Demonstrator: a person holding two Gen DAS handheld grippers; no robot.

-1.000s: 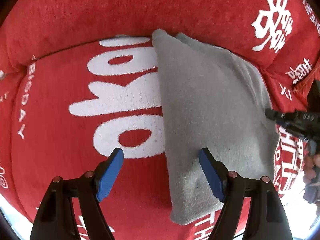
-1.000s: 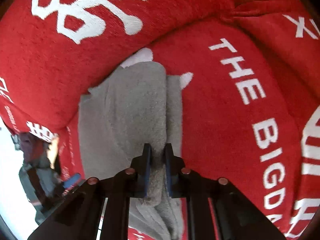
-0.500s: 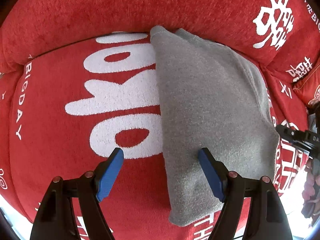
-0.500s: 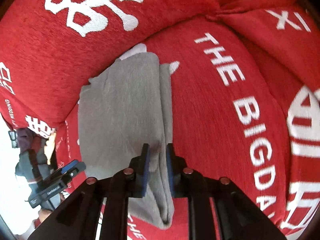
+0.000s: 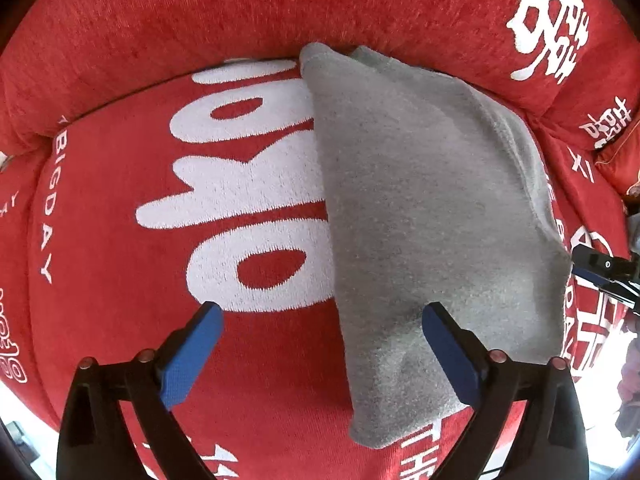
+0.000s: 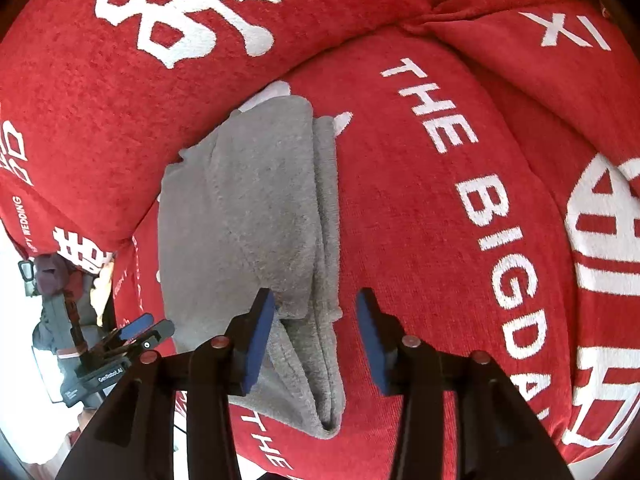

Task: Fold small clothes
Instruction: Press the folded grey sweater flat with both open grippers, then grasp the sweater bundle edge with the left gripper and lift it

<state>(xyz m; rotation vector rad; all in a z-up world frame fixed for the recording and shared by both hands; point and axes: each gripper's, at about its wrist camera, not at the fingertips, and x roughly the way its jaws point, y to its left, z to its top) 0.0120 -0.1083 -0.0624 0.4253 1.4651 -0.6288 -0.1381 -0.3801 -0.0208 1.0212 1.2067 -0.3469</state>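
Red cushion (image 5: 100, 220) with white lettering, backrest (image 5: 200, 20) right behind. My left gripper (image 5: 320, 344) opening wide, nothing gripped; right gripper (image 6: 316, 320) jaws opening, cloth edge between pads, loose. Grey garment (image 5: 420, 200) folded, long, against cushion's back edge.

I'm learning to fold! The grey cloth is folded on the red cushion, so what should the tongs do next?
Probably lift both away. The grey cloth lies folded flat on the red cushion; the right tongs are opening, not pinching it, and the left tongs are opening wide.
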